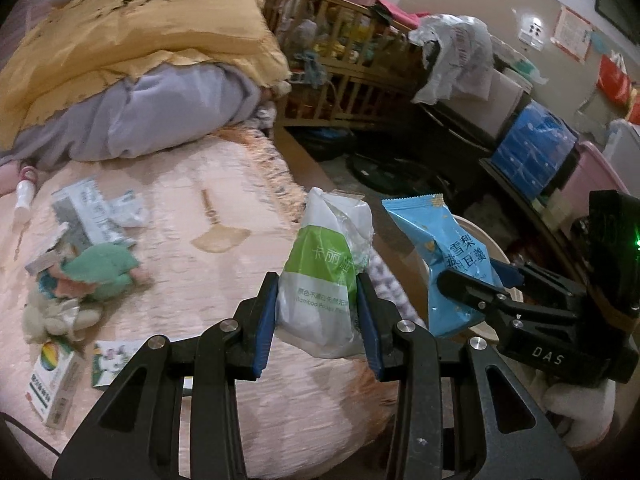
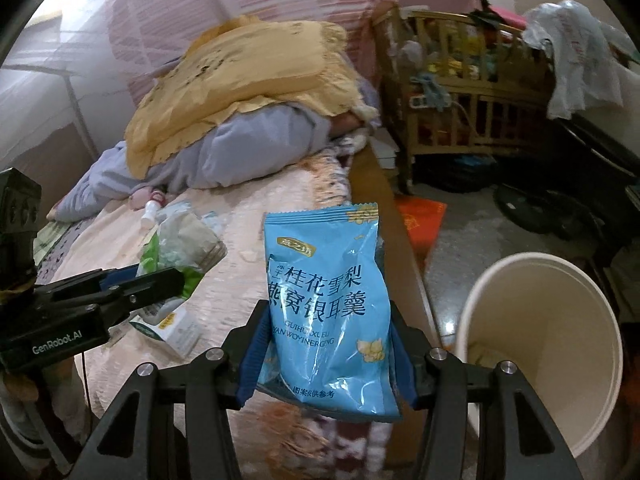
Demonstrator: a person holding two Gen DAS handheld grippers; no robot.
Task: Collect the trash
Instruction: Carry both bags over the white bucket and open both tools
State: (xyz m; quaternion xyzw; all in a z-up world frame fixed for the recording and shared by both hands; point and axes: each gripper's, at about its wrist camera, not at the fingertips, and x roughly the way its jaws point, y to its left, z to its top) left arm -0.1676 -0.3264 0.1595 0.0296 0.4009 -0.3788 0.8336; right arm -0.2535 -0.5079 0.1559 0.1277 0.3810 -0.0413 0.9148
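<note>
My left gripper [image 1: 318,320] is shut on a white and green tissue packet [image 1: 324,280], held upright above the bed's right edge. It also shows in the right wrist view [image 2: 180,252]. My right gripper [image 2: 326,356] is shut on a blue snack wrapper [image 2: 326,300], held upright beside the bed. The wrapper also shows in the left wrist view [image 1: 448,264], just right of the tissue packet. A cream bin [image 2: 540,340] stands open on the floor, right of the wrapper. More trash lies on the pink bedspread [image 1: 224,200]: small boxes [image 1: 52,376] and crumpled packets [image 1: 88,216].
A yellow quilt on grey bedding [image 1: 140,80] is piled at the bed's head. A wooden crib [image 2: 460,92] full of things stands beyond the bed. Boxes and a blue crate [image 1: 532,152] line the right wall. A green soft toy [image 1: 104,272] lies on the bed.
</note>
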